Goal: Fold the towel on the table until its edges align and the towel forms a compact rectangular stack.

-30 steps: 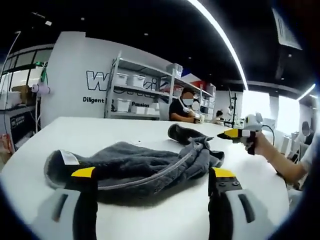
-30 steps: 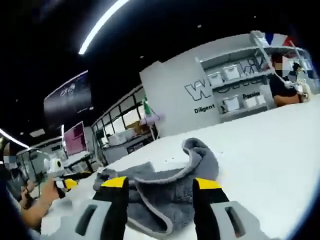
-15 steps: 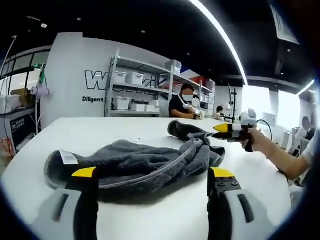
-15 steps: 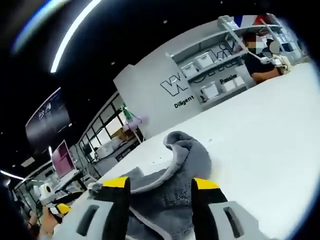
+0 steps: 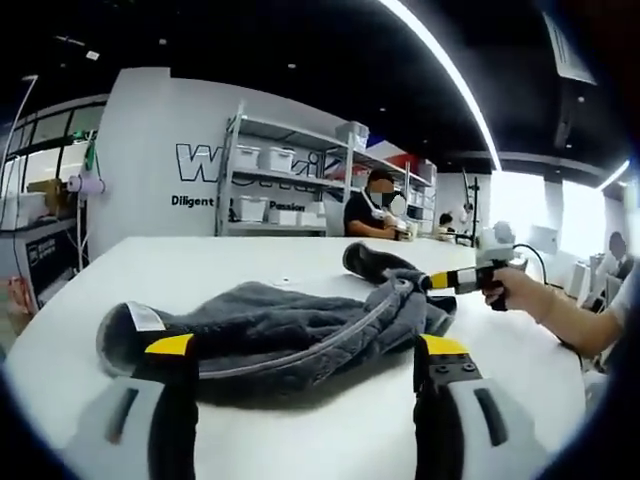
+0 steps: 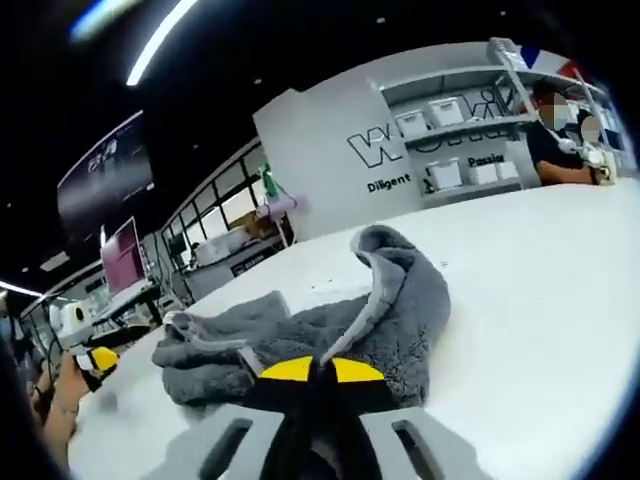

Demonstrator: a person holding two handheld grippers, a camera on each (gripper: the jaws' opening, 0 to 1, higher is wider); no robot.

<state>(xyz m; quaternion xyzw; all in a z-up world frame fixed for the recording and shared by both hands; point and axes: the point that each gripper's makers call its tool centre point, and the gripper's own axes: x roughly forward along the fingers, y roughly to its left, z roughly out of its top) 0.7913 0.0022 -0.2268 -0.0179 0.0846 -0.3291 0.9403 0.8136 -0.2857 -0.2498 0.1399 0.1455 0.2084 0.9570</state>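
On the white table [image 5: 200, 262] the crumpled towel [image 5: 290, 325] awaits spreading: right gripper [image 6: 310, 375] is pinched on its near edge, left gripper [image 5: 300, 355] released, next lift and flatten.

Our left tongs [image 5: 305, 352] have two pale grey jaws capped with yellow tips over black pads, each with a dark slot in its body. Our right tongs [image 6: 321, 372] match: grey bodies, slotted, yellow tips above black inner faces.
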